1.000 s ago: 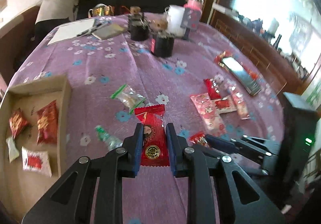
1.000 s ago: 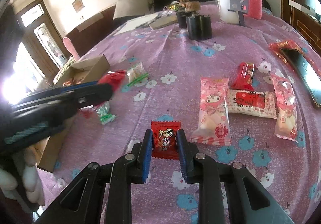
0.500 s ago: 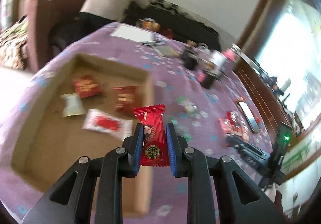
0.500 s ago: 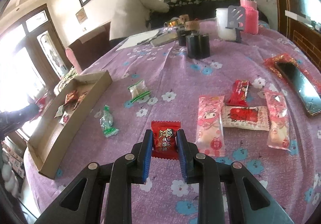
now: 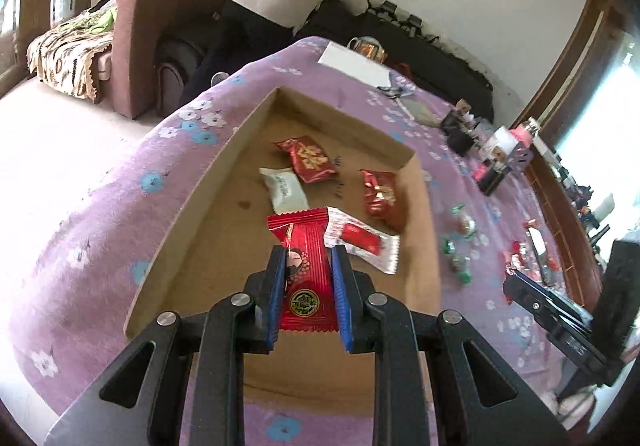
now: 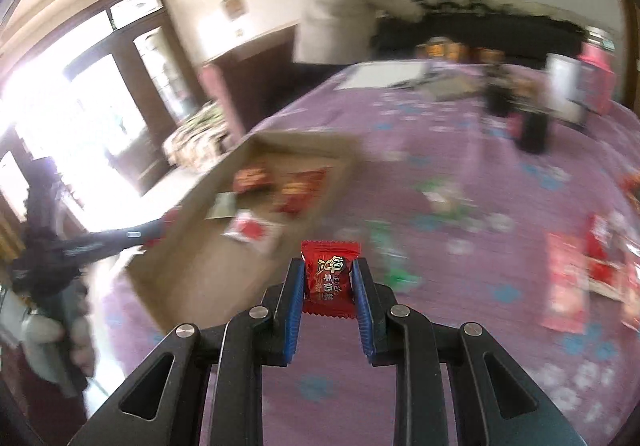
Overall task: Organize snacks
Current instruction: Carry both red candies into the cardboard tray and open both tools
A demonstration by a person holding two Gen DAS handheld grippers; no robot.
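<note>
Red foil in both tongs as snacks go into a cardboard box.

Left wrist: the left gripper (image 5: 307,288) pinches a long red packet (image 5: 304,270) above the box (image 5: 208,182); lower it, then release beside the four packets ahead. Right wrist, blurred: the right gripper (image 6: 328,286) clamps a small red candy (image 6: 330,276); the box (image 6: 192,246) lies ahead-left, so carry it over the wall.
</note>
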